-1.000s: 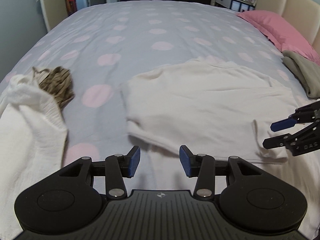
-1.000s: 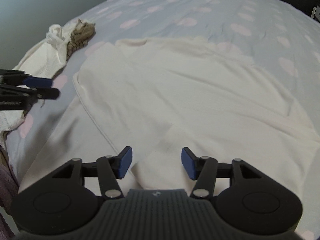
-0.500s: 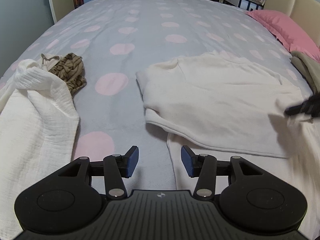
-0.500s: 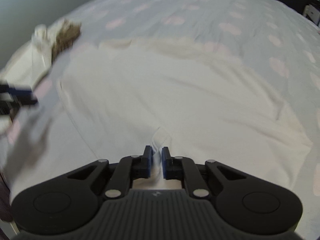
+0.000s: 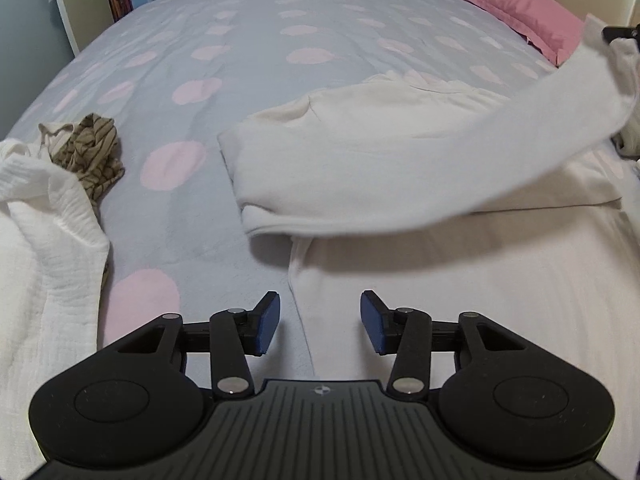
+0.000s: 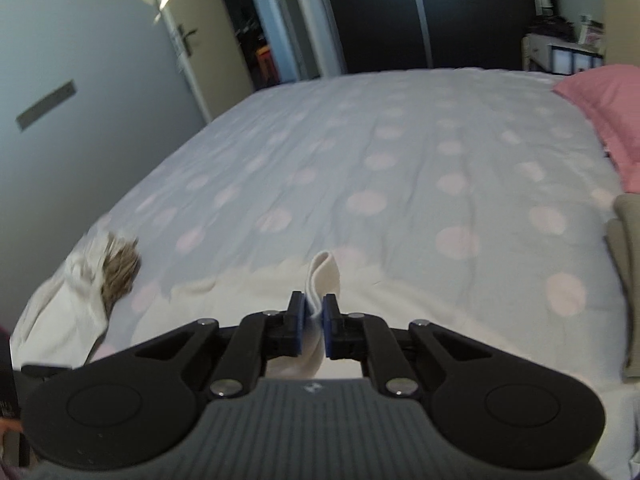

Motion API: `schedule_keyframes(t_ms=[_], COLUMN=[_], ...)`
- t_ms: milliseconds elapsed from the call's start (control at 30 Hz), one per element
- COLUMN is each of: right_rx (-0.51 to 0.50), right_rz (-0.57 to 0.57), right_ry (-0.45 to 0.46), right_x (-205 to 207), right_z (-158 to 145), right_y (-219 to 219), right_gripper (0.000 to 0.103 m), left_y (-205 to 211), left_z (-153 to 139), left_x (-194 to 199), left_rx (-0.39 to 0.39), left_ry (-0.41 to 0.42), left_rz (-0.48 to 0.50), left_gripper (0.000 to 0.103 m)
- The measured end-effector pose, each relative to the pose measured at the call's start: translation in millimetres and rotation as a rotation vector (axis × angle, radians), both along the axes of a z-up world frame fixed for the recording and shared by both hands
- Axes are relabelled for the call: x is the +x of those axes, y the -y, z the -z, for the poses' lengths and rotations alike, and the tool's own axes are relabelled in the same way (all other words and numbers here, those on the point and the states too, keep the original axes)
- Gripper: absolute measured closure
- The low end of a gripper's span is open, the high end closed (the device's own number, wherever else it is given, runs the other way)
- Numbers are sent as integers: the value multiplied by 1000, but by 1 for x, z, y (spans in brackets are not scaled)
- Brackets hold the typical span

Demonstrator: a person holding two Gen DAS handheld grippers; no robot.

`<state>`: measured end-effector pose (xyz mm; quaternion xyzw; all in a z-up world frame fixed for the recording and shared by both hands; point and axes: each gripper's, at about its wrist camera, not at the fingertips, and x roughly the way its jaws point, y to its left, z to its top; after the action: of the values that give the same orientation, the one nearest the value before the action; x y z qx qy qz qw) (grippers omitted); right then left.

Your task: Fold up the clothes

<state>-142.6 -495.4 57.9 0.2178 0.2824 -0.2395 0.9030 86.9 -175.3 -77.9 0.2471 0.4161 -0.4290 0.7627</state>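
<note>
A cream sweater [image 5: 360, 152] lies flat on the spotted bed cover [image 5: 256, 52]. One long part of it [image 5: 520, 120] is raised and stretches up to the right, where the tip of my right gripper [image 5: 620, 34] holds it. In the right wrist view my right gripper [image 6: 314, 320] is shut on a fold of that cream cloth [image 6: 323, 276], well above the bed. My left gripper [image 5: 320, 320] hangs low over the sweater's near left edge. Its jaws are closing, the cloth lies under the gap, and the pads touch nothing.
A white textured garment [image 5: 48, 240] and a crumpled brown striped one [image 5: 94, 152] lie at the left. A pink pillow [image 5: 528, 16] and an olive garment [image 6: 626, 264] are at the right. A door [image 6: 188, 40] and a dark wardrobe stand beyond the bed.
My right gripper closed on the cream cloth and rose with it, tipping its view up to the room. The raised cloth now spans the left wrist view. My left gripper sank slightly.
</note>
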Motion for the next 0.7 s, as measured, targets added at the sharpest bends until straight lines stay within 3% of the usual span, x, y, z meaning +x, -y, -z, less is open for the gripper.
schedule_keyframes(t_ms=[300, 533, 700], right_rx=[31, 31, 41], right_rz=[129, 160, 148], right_ry=[-95, -146, -164], right_x=[-25, -33, -34], right_z=[33, 48, 55], right_y=[34, 45, 46], right_gripper=[95, 95, 95], left_y=[14, 31, 33], left_z=[8, 14, 15], left_x=[13, 22, 35], left_rx=[-35, -58, -134], left_ry=[80, 131, 69], left_rz=[-35, -47, -84], left_gripper=[62, 66, 73])
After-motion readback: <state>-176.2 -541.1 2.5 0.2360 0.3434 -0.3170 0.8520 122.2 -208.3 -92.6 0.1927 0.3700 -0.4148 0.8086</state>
